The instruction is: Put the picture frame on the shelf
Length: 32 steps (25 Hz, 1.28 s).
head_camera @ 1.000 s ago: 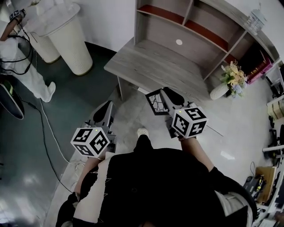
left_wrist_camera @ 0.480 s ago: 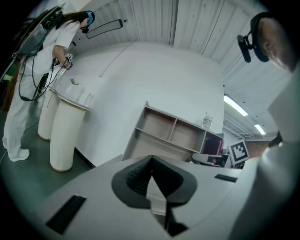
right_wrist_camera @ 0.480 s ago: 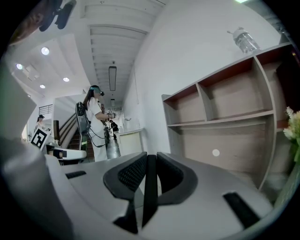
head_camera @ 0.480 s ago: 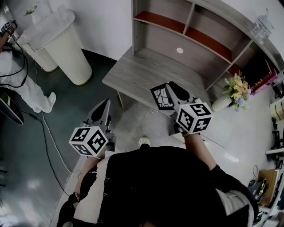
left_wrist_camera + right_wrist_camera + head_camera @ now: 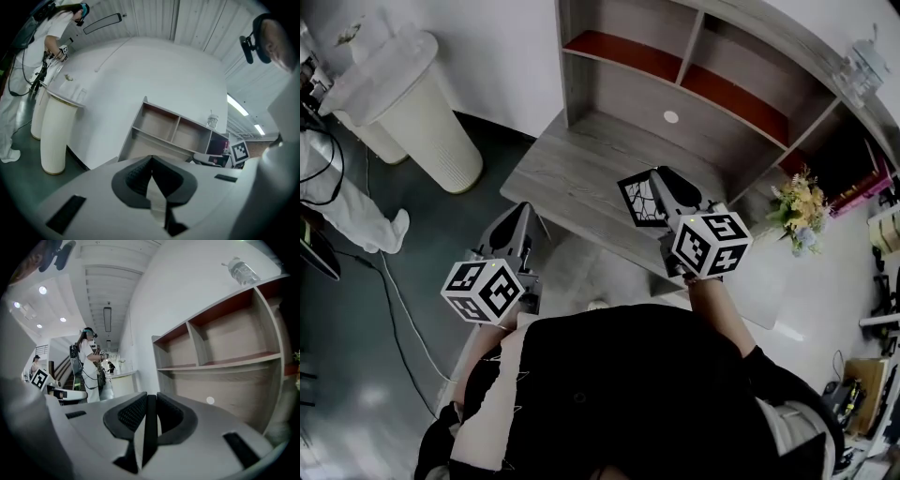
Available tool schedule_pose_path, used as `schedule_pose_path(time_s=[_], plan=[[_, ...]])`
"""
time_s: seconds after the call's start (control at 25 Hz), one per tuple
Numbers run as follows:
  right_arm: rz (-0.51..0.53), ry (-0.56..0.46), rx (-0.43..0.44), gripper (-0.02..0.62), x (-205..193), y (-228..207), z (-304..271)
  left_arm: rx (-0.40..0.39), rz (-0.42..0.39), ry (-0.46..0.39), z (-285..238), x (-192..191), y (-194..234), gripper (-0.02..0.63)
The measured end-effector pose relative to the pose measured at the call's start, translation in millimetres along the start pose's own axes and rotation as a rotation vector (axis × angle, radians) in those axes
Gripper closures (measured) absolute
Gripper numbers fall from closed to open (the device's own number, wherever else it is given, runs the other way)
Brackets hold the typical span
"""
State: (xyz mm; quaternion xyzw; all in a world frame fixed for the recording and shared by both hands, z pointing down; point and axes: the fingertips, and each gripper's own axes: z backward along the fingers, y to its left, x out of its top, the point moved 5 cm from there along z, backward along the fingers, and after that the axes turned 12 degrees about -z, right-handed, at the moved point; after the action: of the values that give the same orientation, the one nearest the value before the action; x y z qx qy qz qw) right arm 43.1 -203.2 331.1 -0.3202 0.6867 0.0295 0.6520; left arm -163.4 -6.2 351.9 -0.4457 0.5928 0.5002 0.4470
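My right gripper is shut on the picture frame, a small black frame with a branching line drawing, held upright over the front part of the grey desk. In the right gripper view the frame's dark edge stands between the two pads. Ahead of it rises the shelf unit, with reddish boards and open compartments. My left gripper hangs lower left, off the desk's front corner, jaws together and nothing in them.
Two white ribbed bins stand left of the desk, with a person in white beyond and a cable on the floor. A vase of flowers stands right of the desk. A clear bottle is on the shelf's top.
I have stepped towards the desk. The right gripper has carried the frame from over the floor to above the desk's front part. The left gripper came along, still shut.
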Motion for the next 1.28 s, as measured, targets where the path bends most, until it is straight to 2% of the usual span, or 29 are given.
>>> schedule_pose_path(time_s=[0.4, 0.72, 0.96, 1.28], plan=[[0.016, -0.027, 0.026, 0.526, 22, -34, -33, -0.016, -0.023, -0.008, -58, 4, 2, 0.594], [0.002, -0.059, 0.015, 0.526, 34, -42, -42, -0.045, -0.009, 0.022, -84, 0, 11, 0.594], [0.0, -0.073, -0.037, 0.526, 35, -43, -54, -0.108, -0.031, 0.039, -111, 0, 28, 0.594], [-0.006, -0.114, -0.141, 0.526, 51, -35, -96, -0.205, -0.016, 0.056, -159, 20, 81, 0.594]])
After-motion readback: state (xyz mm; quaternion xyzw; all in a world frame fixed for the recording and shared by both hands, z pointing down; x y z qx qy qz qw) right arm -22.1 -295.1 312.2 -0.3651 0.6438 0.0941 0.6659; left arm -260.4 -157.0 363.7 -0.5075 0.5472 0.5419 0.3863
